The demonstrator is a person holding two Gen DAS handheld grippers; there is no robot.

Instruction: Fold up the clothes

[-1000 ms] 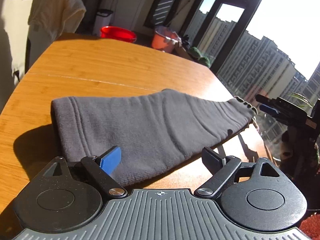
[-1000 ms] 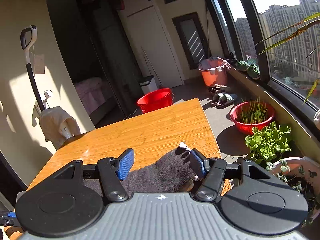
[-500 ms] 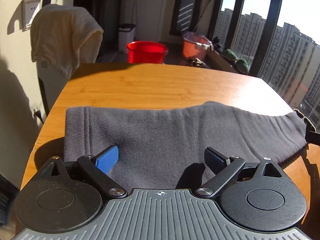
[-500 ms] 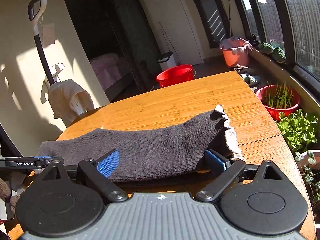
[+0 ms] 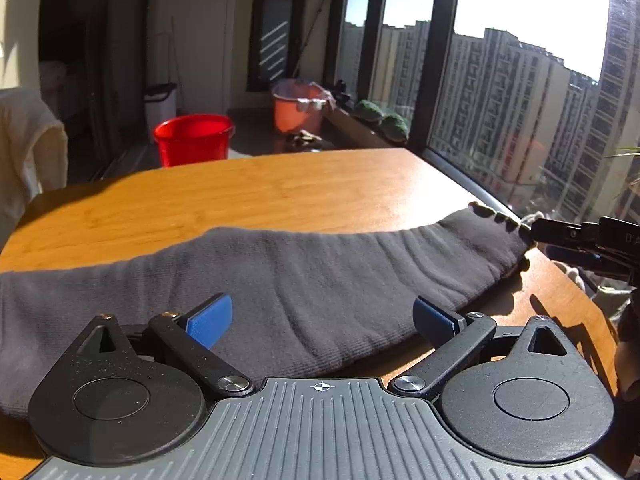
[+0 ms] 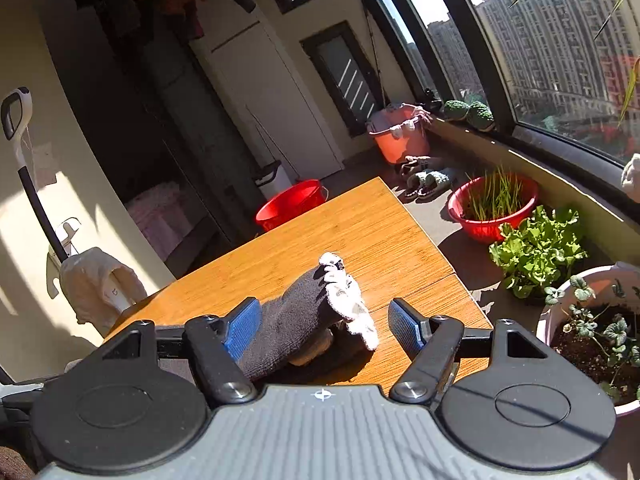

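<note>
Grey garment (image 5: 304, 276) unmoved on table (image 5: 256, 196) — right claw (image 6: 324, 324) has swung nearer its frilled end

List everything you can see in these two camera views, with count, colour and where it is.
garment: 1, dark grey with pale frilled end, lying across table
table: 1, orange-brown wood
bucket: 1, red, floor beyond table
tub: 1, orange, floor by window
planter bowl: 1, red, grass inside, floor at right
leafy plant: 1, green, beside bowl
left gripper: open, over garment
right gripper: open, around frilled end
</note>
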